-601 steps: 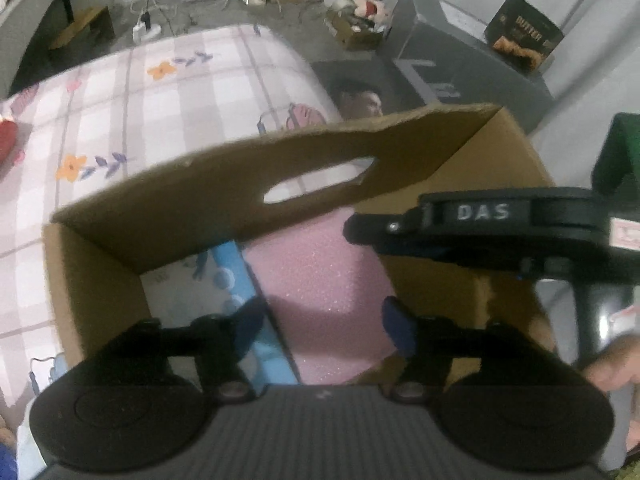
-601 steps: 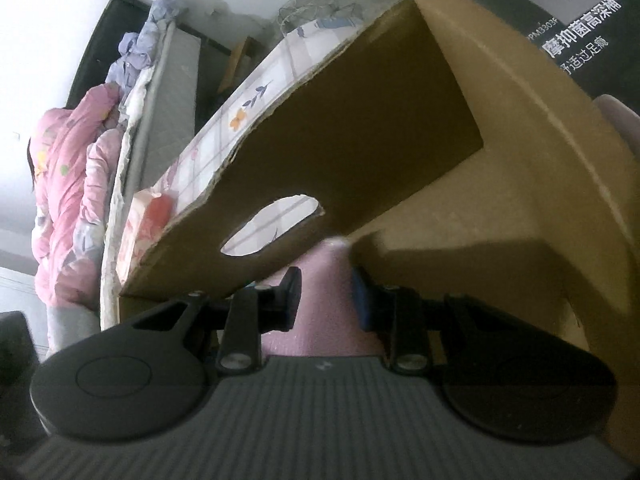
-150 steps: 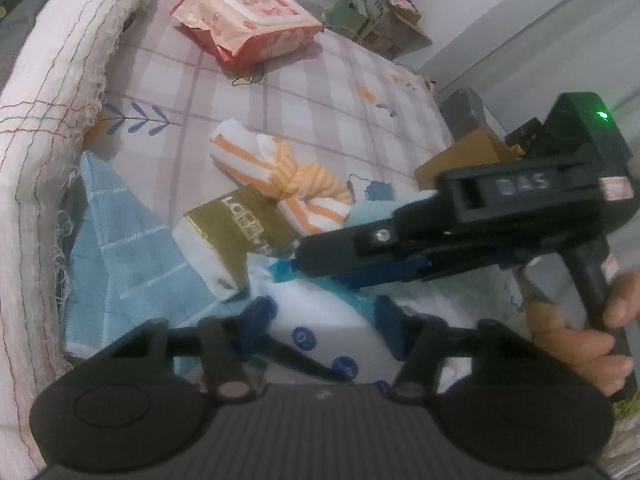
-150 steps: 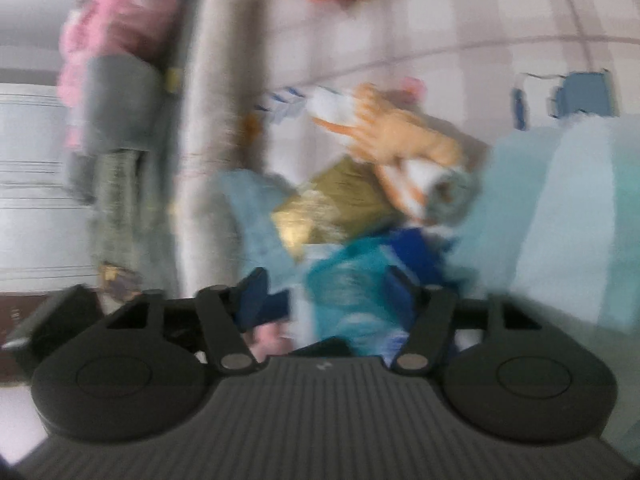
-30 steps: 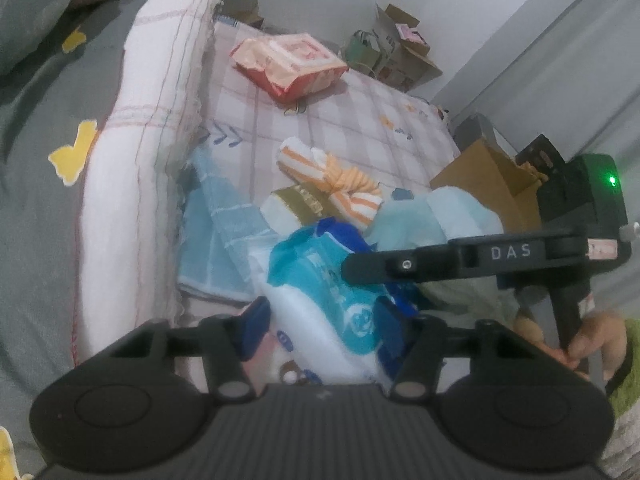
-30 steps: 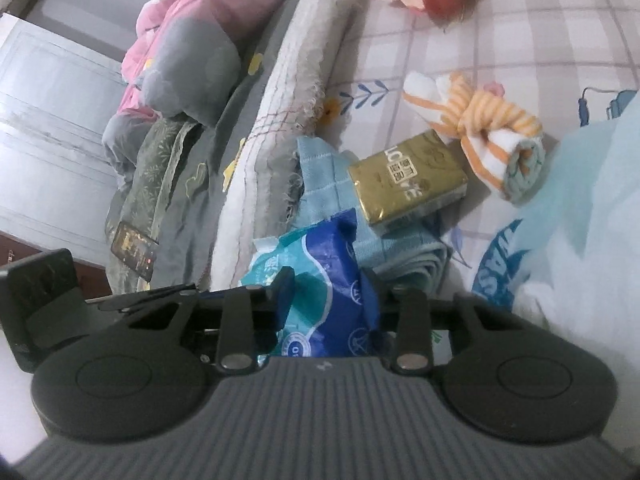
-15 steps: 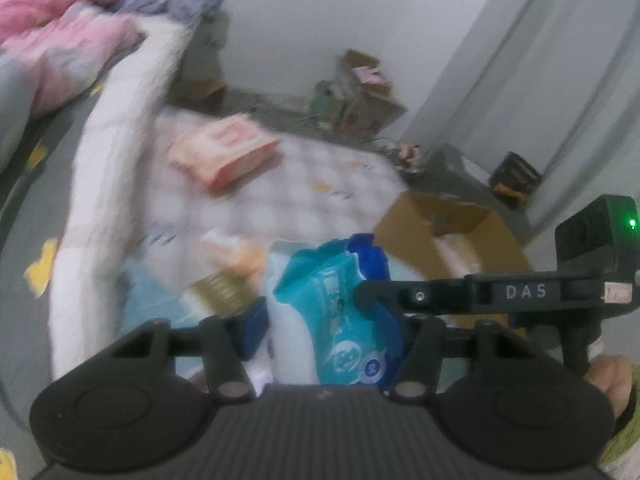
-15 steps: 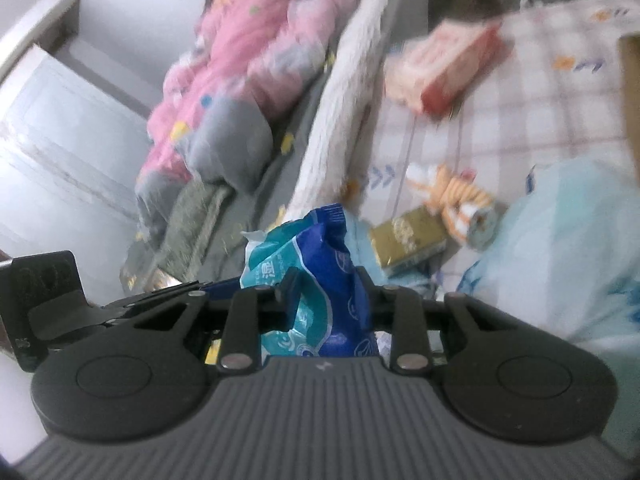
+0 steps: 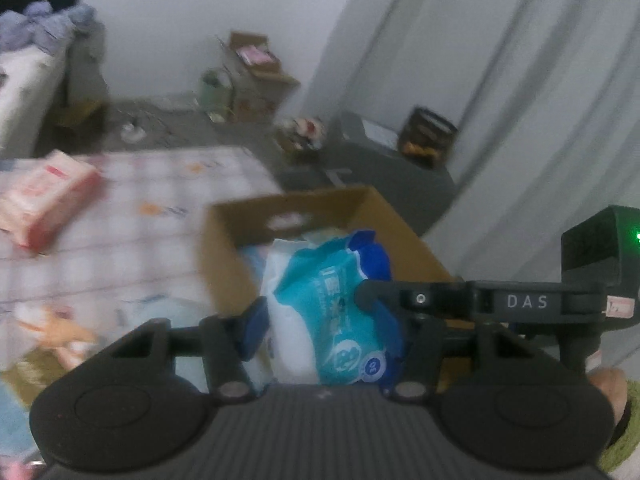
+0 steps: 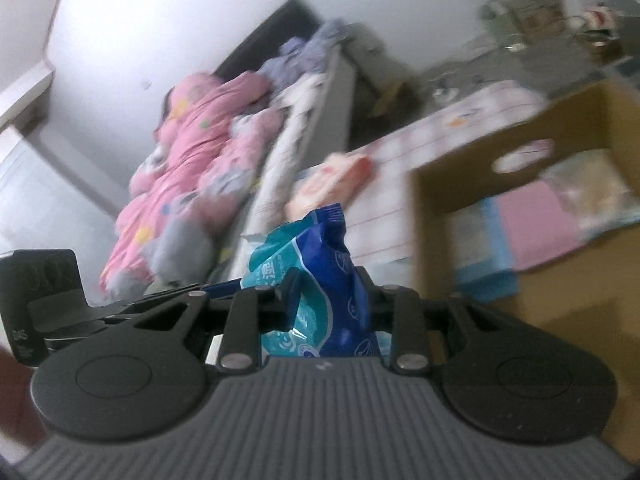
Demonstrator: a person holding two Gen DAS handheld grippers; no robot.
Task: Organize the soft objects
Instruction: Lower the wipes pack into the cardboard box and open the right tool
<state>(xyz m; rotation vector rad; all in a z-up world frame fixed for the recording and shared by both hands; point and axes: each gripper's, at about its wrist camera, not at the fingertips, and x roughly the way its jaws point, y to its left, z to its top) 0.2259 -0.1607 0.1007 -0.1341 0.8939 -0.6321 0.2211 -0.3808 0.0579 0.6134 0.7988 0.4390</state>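
Since a second earlier, the blue-and-teal soft pack point(image 9: 332, 316) had come up off the checked bed sheet point(image 9: 120, 216), where it had lain beside the gold packet and the striped orange toy, and it now hung in the air between both tools, in front of the open cardboard box point(image 9: 224, 248). Both views had swung from the bedding toward the far wall and the grey curtains point(image 9: 500, 100) (much of the background was smeared by motion).

The left hand-held gripper point(image 9: 320, 322) held the pack across its wide body, its blue pads pressed against either side, jaws about half apart. The right hand-held gripper point(image 10: 328, 298) pinched the crimped dark-blue end of the same pack, jaws narrow. In the left wrist view the right tool reached in from the right, nearly level, with its finger lying against the pack's upper right edge; part of the person's hand point(image 9: 608, 388) showed below it at the frame edge. Both tools tilted downward toward the box.

Inside the box lay a pink foam sheet point(image 10: 536, 232), a light-blue item point(image 10: 480, 248) beside it and a pale plastic-wrapped bundle point(image 10: 588, 188). A pink wipes pack point(image 9: 44, 200) rested on the sheet, well apart from the box.
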